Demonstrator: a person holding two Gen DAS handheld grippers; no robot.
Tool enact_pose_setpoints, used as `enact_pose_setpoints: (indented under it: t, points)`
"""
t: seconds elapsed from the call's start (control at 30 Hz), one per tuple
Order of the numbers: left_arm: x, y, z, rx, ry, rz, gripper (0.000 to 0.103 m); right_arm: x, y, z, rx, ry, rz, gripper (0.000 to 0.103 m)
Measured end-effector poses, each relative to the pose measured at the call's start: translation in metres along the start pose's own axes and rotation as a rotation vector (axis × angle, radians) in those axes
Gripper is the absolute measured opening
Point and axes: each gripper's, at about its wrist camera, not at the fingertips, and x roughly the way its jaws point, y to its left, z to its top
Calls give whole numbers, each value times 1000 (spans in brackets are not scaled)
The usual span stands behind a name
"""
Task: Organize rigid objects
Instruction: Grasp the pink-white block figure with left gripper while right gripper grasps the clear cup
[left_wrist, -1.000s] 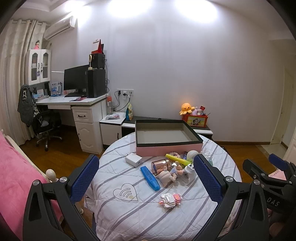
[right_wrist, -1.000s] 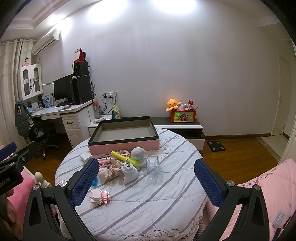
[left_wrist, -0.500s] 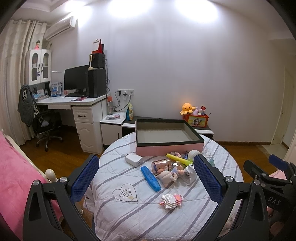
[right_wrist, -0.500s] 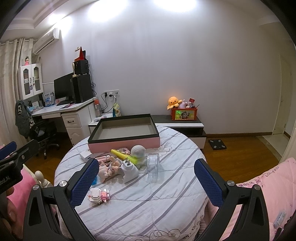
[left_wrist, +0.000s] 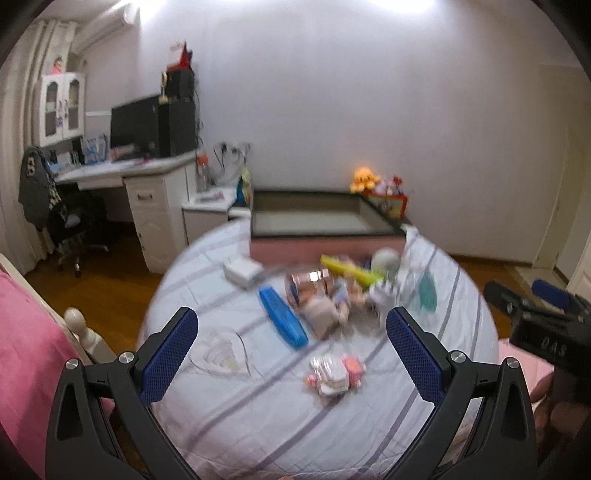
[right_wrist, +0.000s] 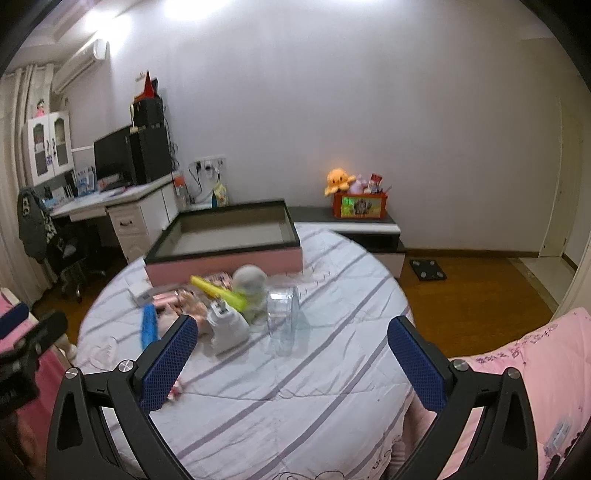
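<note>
Left wrist view: the left gripper was spread wide and empty, hovering above the near edge of the round desk. Wide jaws suit an approach with no target yet chosen. Between its fingers lay a small pink-and-white toy, apart from the rest. Past it, a blue case lay slantwise, beside a heap: a copper can on its side, a doll, a yellow marker, a white ball. A white box sat to the left. All blurred.

Right wrist view: the right gripper was likewise wide and holding nothing, above bare cloth. Nearest ahead stood a white plug and a clear cup, touching or just beside the heap.

The pink tray stood at the far edge, seemingly empty, just behind the heap; probably the destination. Nothing sorted yet, I judged.
</note>
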Motion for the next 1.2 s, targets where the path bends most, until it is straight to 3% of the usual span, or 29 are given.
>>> enact_pose_setpoints:
  t: [0.4,0.6,0.8,0.97,1.03,1.13,1.2]
  points:
    - [92,-15,-50,-7,197,-7,103,86,-6,-25,-14,171,8,103]
    - [106,-13,-57,-50,237,-43,103,113,-5,-29,-22,229,15,103]
    - [105,-26,-59,-24,267,-73,103,125,0,-24,-26,269,26,103]
    - [116,-33,-59,1,292,-37,103,138,-2,-21,-28,301,24,103]
    - [120,-30,-56,-18,295,-47,100,144,-4,-18,-29,313,22,101]
    - [126,-27,-52,-12,300,-39,89,153,-6,-14,-29,322,25,99]
    - [127,-26,-50,-5,295,-39,70,159,-6,-11,-29,332,29,93]
